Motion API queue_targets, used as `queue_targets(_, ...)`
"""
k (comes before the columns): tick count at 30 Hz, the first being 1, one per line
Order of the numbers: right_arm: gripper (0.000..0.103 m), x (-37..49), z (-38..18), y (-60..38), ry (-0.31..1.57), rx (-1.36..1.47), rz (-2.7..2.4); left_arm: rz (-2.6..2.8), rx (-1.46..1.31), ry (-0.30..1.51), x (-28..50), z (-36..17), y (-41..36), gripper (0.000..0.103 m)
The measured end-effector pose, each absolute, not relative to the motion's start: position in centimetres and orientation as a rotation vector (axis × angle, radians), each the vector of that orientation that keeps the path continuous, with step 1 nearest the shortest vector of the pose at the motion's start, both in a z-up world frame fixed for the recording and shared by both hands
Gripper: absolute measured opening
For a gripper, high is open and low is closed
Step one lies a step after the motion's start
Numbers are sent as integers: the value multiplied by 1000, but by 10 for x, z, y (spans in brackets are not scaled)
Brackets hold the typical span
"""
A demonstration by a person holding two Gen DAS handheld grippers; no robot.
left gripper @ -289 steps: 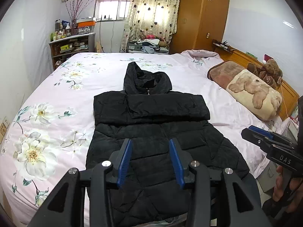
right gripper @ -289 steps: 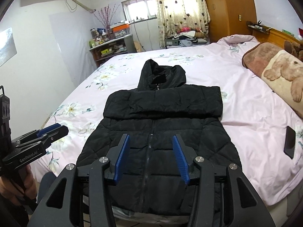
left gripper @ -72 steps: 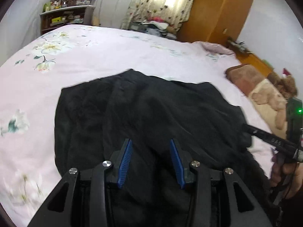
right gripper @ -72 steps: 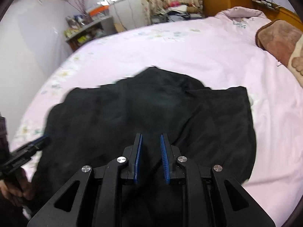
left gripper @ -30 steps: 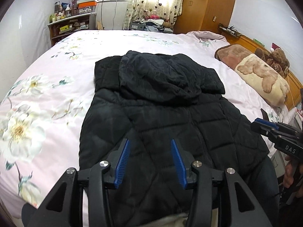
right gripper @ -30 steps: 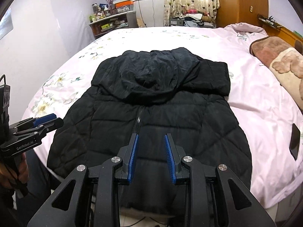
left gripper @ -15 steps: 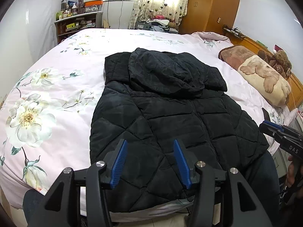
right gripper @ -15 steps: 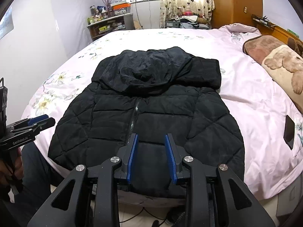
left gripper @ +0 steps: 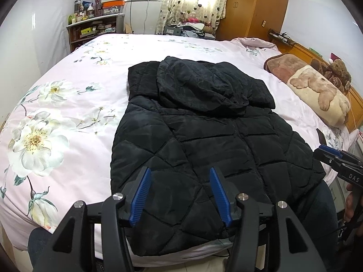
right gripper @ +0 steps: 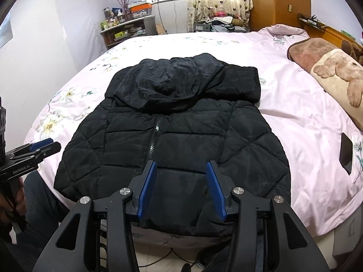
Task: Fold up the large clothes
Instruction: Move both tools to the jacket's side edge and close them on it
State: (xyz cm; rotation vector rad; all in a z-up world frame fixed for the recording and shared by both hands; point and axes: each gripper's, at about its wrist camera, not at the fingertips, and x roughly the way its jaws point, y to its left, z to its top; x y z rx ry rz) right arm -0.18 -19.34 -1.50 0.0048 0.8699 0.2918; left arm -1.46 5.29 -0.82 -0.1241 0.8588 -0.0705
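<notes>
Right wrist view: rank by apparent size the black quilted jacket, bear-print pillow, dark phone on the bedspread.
1. Black quilted jacket, largest by far.
2. Bear-print pillow, cut off by the frame edge, so only its visible part counts.
3. Dark phone, smallest.

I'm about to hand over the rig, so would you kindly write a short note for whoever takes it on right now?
Left hand-held gripper: jaws opening, nothing between them, above the hem.
Right hand-held gripper: jaws opening, also empty, above the hem.
The black quilted hooded jacket lies zip-up on the pink floral bedspread, hem at the near bed edge.
Done: sleeves folded in across the chest, hood folded down over them.
Left: fold the body up from the hem into a compact bundle.
</notes>
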Motion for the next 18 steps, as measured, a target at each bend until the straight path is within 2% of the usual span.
queue_targets(11,47,17,-37,-236,913,59,190,20,-139,888,-5,-36,91,61)
queue_targets(18,47,39,-59,-285,972,109,87,67,-178,968,6,-71,117,61)
